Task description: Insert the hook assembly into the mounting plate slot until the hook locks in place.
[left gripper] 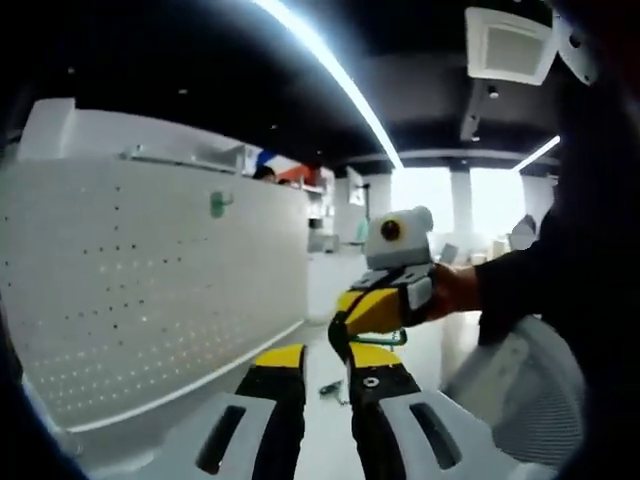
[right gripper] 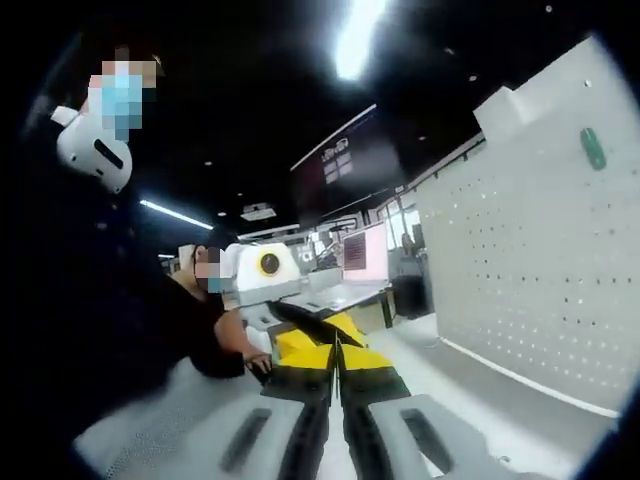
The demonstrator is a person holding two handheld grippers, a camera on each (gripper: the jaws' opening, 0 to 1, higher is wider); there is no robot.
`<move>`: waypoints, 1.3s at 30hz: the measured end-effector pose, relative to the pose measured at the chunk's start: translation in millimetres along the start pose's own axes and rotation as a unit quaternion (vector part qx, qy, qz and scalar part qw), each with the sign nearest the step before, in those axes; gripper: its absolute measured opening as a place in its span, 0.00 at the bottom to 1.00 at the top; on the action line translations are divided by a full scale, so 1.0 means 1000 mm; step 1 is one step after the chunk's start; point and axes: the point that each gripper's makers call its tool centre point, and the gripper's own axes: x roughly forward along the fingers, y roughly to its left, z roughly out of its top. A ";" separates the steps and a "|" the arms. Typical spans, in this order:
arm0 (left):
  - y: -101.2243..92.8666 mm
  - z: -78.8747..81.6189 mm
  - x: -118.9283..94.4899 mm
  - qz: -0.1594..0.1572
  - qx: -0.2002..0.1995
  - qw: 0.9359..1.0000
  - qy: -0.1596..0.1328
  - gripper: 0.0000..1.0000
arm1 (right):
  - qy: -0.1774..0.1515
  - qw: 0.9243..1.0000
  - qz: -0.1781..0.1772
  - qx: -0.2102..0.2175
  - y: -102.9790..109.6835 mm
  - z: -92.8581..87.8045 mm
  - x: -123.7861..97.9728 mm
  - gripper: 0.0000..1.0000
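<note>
My left gripper (left gripper: 326, 385) jaws stood slightly apart, the right gripper (left gripper: 372, 312) seemingly pinching a green hook (left gripper: 385, 339); I judged aligning it squarely with the pegboard (left gripper: 150, 290) at frame left essential.

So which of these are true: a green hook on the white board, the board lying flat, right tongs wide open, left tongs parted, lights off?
1. A green hook sits on the white pegboard. True.
2. The pegboard lies flat on the table. False: it stands upright.
3. The right tongs are spread wide. False: their yellow tips are pressed together.
4. The left tongs show a gap between their tips. True.
5. The ceiling lights are off. False: a strip light glows overhead.
</note>
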 end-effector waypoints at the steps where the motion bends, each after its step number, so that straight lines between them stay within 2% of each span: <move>1: -0.002 0.000 0.000 -0.007 -0.002 1.000 -0.002 0.11 | -0.007 1.000 0.002 0.005 0.000 0.002 -0.001 0.00; 4: -0.012 0.002 0.001 -0.030 -0.003 1.000 -0.006 0.05 | -0.020 1.000 0.008 0.015 0.001 0.004 -0.003 0.00; 8: -0.014 0.004 0.001 -0.036 -0.013 0.999 -0.012 0.04 | -0.030 0.999 0.019 0.024 0.006 0.006 -0.003 0.00; 11: -0.014 0.013 -0.001 -0.048 -0.046 0.997 -0.040 0.05 | -0.051 0.998 0.029 0.036 0.011 0.013 -0.001 0.00; 16: -0.015 0.018 -0.002 -0.057 -0.070 0.994 -0.055 0.07 | -0.062 0.996 0.043 0.039 0.019 0.018 0.003 0.00; 20: -0.019 0.020 -0.003 -0.072 -0.081 0.992 -0.061 0.05 | -0.069 0.996 0.050 0.041 0.023 0.020 0.004 0.00; 24: -0.022 0.022 -0.003 -0.080 -0.076 0.992 -0.064 0.03 | -0.070 0.995 0.055 0.044 0.025 0.021 0.004 0.00; 28: -0.021 0.021 -0.003 -0.073 -0.066 0.993 -0.063 0.02 | -0.067 0.996 0.052 0.041 0.024 0.021 0.005 0.00; 32: -0.016 0.016 -0.003 -0.054 -0.042 0.997 -0.044 0.01 | -0.049 0.998 0.035 0.032 0.018 0.015 0.005 0.04; 37: -0.014 0.011 -0.002 -0.044 -0.036 0.998 -0.029 0.01 | -0.038 0.999 0.024 0.029 0.013 0.012 0.005 0.04; 39: -0.009 0.008 -0.002 -0.028 -0.037 0.999 -0.022 0.01 | -0.040 0.999 0.015 0.029 0.007 0.012 0.003 0.05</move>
